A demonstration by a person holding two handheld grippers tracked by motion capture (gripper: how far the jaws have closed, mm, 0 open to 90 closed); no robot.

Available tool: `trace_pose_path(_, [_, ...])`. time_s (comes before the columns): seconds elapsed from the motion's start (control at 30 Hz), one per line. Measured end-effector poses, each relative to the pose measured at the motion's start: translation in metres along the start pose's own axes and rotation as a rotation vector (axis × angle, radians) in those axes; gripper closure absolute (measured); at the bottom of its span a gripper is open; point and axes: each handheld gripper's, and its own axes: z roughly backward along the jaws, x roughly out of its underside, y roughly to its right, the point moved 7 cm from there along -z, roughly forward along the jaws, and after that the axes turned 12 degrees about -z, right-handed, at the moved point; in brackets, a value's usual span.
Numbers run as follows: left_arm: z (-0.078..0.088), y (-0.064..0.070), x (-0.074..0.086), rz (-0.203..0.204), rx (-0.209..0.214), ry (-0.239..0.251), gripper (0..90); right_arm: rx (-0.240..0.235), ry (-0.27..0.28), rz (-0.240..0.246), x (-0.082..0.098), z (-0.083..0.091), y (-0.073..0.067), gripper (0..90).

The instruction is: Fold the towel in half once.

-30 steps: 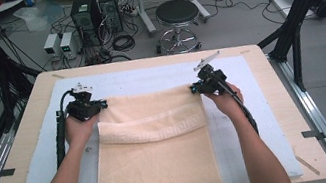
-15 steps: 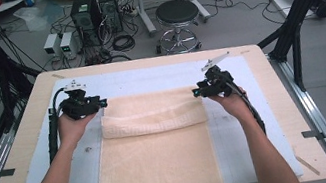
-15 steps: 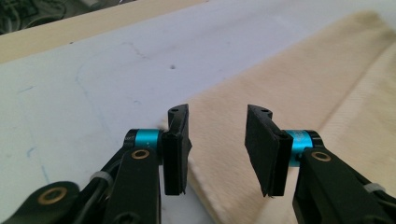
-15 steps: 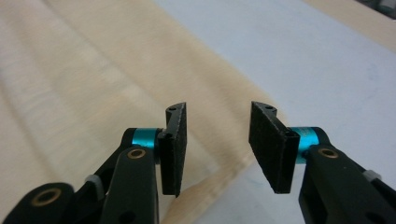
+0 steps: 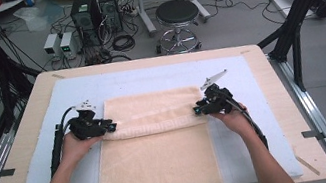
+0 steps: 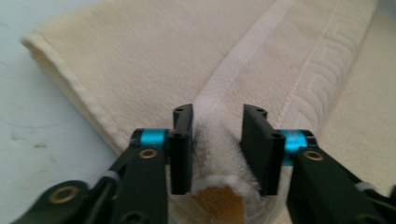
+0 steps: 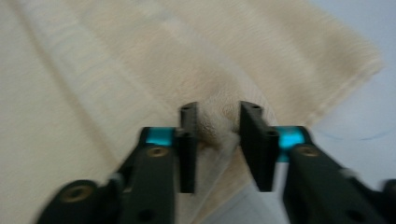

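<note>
as seen from above: the towel (image 5: 157, 143) is spread on the table (image 5: 24, 121)
left gripper (image 6: 217, 140): fingers narrowed, a towel fold bunched between them
right gripper (image 7: 218, 140): fingers narrowed, the folded edge caught between them

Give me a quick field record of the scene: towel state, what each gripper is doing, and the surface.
towel: cream towel, far end folded back over itself, near end hanging over the table's near edge
fold edge: runs across between the two grippers
left gripper: at the fold's left end; jaws just closing, a bunch of towel between them
right gripper: at the fold's right end; jaws just closing, towel bunched between them
surface: pale blue mat on a wooden table
grip: pads seem to press the cloth on both sides
</note>
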Motion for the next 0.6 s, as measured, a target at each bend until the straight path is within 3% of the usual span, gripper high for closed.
trace_pose_path(0.03, [-0.001,0.002,0.0,-0.008,0.004,0.001,76.0,-0.017,-0.009,0.01,0.002,-0.001,-0.002,76.4])
trace_pose_path(0.1, [-0.002,0.003,-0.002,-0.024,-0.004,-0.004,81.2,-0.022,-0.003,0.031,0.002,-0.001,-0.006,81.6])
trace_pose_path(0.37, [0.021,0.008,-0.014,-0.035,-0.056,0.084,84.0,-0.057,0.06,0.068,-0.004,0.021,-0.022,83.9])
trace_pose_path(0.6, [0.057,0.04,-0.025,-0.127,-0.088,0.178,83.9,-0.083,0.152,0.148,-0.006,0.06,-0.055,84.1])
